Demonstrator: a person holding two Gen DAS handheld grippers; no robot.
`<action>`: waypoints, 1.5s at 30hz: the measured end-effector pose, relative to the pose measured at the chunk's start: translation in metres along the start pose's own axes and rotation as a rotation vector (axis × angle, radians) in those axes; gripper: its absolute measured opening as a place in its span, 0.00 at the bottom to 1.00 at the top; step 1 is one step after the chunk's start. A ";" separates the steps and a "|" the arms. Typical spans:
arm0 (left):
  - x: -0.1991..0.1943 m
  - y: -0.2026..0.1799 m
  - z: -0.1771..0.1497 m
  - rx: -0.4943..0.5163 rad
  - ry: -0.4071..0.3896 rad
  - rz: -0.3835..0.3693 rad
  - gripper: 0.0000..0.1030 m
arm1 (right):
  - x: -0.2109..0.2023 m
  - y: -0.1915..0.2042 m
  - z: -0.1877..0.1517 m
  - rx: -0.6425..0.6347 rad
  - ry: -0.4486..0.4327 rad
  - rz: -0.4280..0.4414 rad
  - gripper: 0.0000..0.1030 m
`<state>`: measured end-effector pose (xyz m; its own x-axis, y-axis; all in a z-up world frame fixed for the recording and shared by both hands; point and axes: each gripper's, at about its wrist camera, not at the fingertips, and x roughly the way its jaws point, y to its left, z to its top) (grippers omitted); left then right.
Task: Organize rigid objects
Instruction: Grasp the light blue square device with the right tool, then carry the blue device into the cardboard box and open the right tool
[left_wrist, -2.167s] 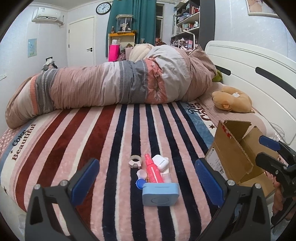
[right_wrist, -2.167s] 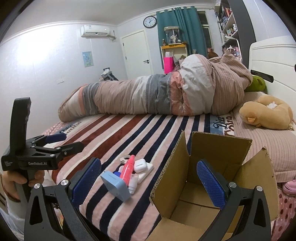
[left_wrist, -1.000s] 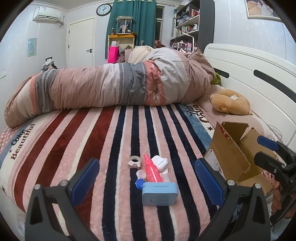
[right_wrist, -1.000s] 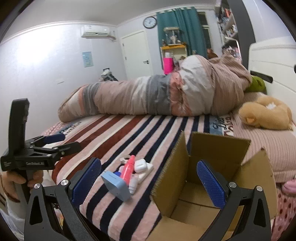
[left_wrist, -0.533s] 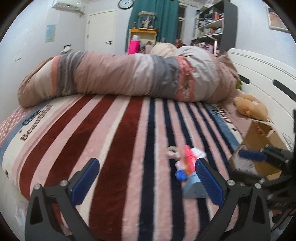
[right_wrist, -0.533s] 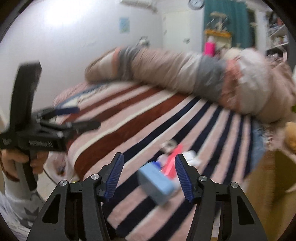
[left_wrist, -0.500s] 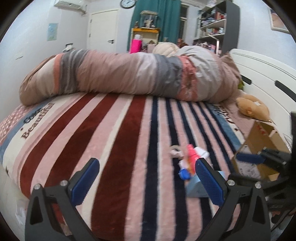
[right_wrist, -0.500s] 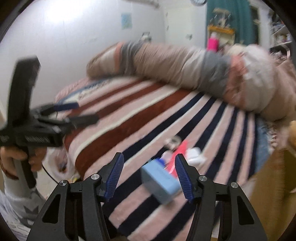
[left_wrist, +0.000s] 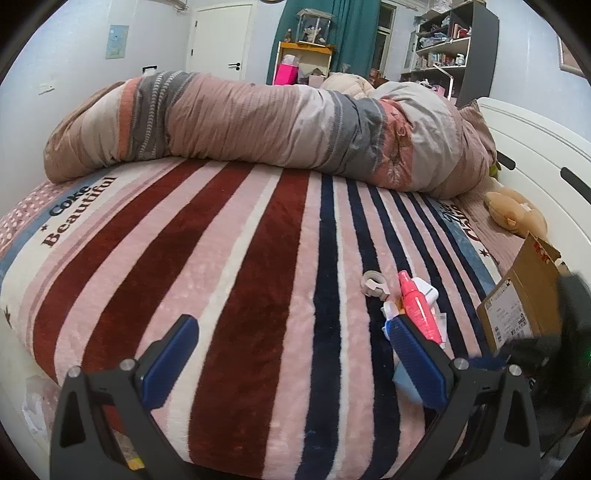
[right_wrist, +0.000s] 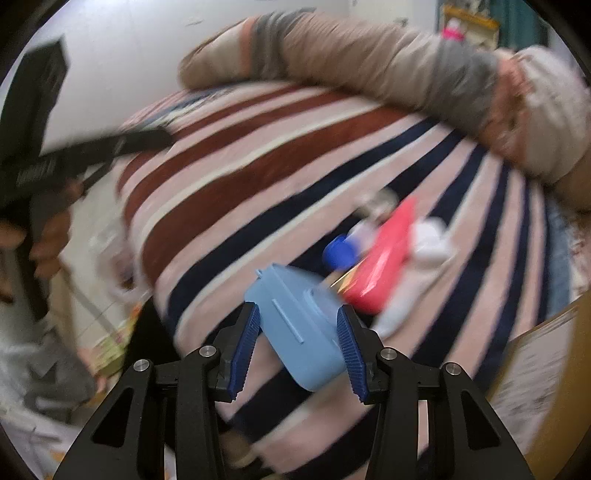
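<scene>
A: What is the left gripper (left_wrist: 291, 354) doing?

B: It is hovering over the striped blanket (left_wrist: 229, 266) with its fingers spread wide and nothing between them. The small things are lying off to its right.

A: Which things?

B: A tape roll (left_wrist: 373, 283) is sitting farthest left, then a blue cap (right_wrist: 339, 254), a pink bottle (left_wrist: 419, 309) and a white case (left_wrist: 425, 290) touching it. A light blue box (right_wrist: 299, 325) is lying nearest the bed's edge, just beside the bottle.

A: And the right gripper (right_wrist: 299, 345)?

B: Its fingers are standing half open on either side of the light blue box. The picture is blurring, so I cannot tell whether the pads (right_wrist: 349, 350) are touching the box yet.

A: Where is the cardboard box (left_wrist: 524, 299)?

B: It is sitting on the blanket to the right of the pile, near the plush toy (left_wrist: 515, 218) and the white headboard (left_wrist: 546, 155).
</scene>
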<state>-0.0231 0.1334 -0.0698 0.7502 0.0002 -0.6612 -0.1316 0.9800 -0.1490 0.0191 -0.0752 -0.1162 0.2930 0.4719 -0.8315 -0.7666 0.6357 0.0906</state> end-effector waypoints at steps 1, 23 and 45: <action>-0.001 -0.002 -0.001 0.002 0.002 -0.002 0.99 | 0.006 0.002 -0.004 -0.005 0.017 0.012 0.40; 0.019 -0.004 -0.021 0.033 0.104 -0.194 0.99 | 0.048 -0.011 -0.002 -0.065 0.064 0.037 0.78; 0.040 -0.062 0.015 0.024 0.246 -0.826 0.81 | -0.058 0.021 0.020 -0.134 -0.297 -0.049 0.77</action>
<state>0.0250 0.0756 -0.0766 0.4376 -0.7547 -0.4888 0.4097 0.6512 -0.6388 -0.0027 -0.0769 -0.0545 0.4706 0.6127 -0.6349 -0.8097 0.5857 -0.0350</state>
